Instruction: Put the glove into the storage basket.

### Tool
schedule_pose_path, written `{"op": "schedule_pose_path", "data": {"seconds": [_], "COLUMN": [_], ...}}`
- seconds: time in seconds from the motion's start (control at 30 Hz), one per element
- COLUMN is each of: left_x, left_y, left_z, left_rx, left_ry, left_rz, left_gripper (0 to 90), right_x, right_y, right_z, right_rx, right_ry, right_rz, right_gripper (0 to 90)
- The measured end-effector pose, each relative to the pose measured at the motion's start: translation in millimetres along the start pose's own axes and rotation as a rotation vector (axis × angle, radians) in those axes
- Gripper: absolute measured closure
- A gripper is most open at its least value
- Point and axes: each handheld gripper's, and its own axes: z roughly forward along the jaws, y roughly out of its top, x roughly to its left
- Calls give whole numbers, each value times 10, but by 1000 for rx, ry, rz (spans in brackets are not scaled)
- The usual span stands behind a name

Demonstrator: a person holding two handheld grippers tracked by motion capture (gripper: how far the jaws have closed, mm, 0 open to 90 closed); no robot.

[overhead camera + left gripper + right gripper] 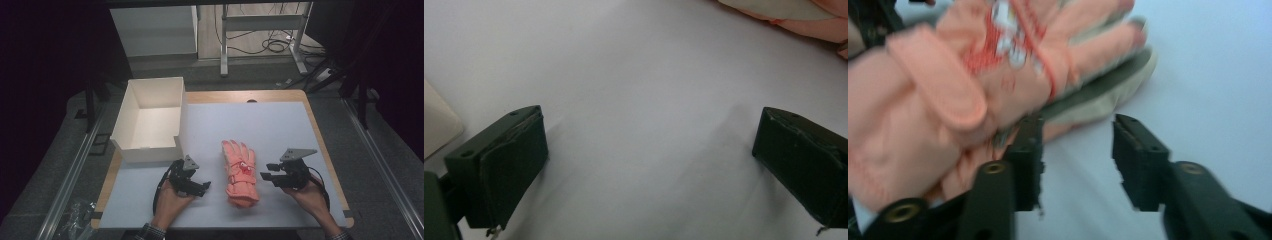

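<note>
At centre frame of the high view, a pair of salmon-pink gloves [240, 172] lies stacked on the white table mat [280, 125], fingers toward the top of frame, cuffs toward the person. An open white cardboard box [150, 117] sits upper left of them, empty. Left gripper [196, 186] rests just left of the cuffs, right gripper [266, 176] just right of the palms; both held low, neither touching the gloves.

Left gripper view: jaws spread wide over bare mat, nothing between them. Glove edge [804, 20] at upper right of frame, box corner [436, 125] at left edge.

Right gripper view, blurred: jaws parted, empty, the left-hand one close against the pink gloves [973, 90], contact unclear. Red band and printed tag bind the pair; pale lining beneath.

Judgement: soft, light, floppy knit, will sag and may slip apart. Best pinched across the banded middle or the thick cuffs.
</note>
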Motion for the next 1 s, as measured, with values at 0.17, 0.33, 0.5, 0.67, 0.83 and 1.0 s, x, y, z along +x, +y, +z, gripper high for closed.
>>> {"op": "schedule_pose_path", "data": {"seconds": [0.17, 0.33, 0.5, 0.67, 0.83, 1.0], "left_x": [3, 3, 5, 38, 125, 199], "left_y": [1, 1, 1, -2, -46, -126], "left_z": [0, 0, 0, -14, -107, -241], "left_rx": [0, -1, -1, -13, -22, -19], "left_ry": [1, 1, 0, -20, -43, -16], "left_rz": [4, 2, 2, -14, -51, -51], "left_gripper": [13, 14, 14, 22, 44, 43], "right_x": [72, 178, 312, 401, 480, 530], "right_y": [-245, -401, -448, -425, -400, -335], "right_z": [53, 103, 158, 209, 301, 383], "right_rx": [8, 15, 23, 32, 38, 40], "right_ry": [46, 80, 102, 101, 113, 117], "right_rz": [11, 11, -28, -49, -69, -76], "right_gripper": [674, 782, 797, 798, 797, 784]}}
